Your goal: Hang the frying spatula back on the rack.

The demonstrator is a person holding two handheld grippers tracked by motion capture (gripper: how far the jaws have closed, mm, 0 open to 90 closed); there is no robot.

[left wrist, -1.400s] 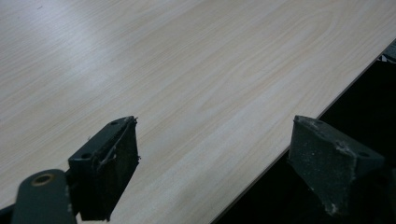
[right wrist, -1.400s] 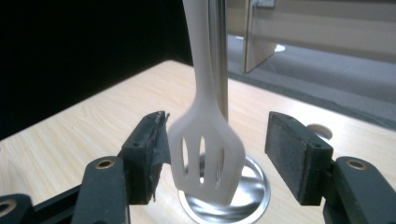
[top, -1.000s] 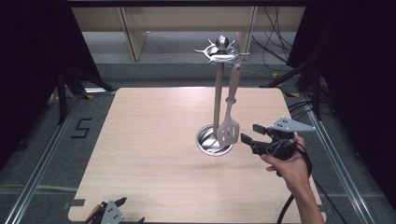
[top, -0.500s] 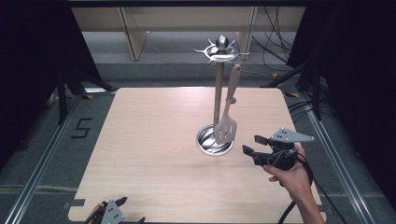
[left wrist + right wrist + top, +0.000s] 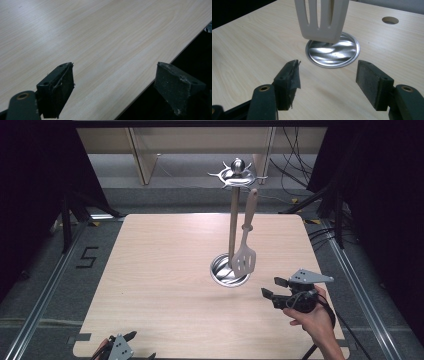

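Right gripper [image 5: 274, 287] held low over table [image 5: 150, 285], jaws spread and empty, aimed at spatula [image 5: 245, 255] just ahead, hung from rack [image 5: 234, 220] so blade clears base; left gripper [image 5: 117, 347] likewise released, parked at near edge

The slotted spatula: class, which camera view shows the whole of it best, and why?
The high view: the slotted spatula hangs full length from the utensil stand, handle to blade. The right gripper view gives a close look at its slotted blade alone, above the stand's round base. The left gripper view looks across bare table.
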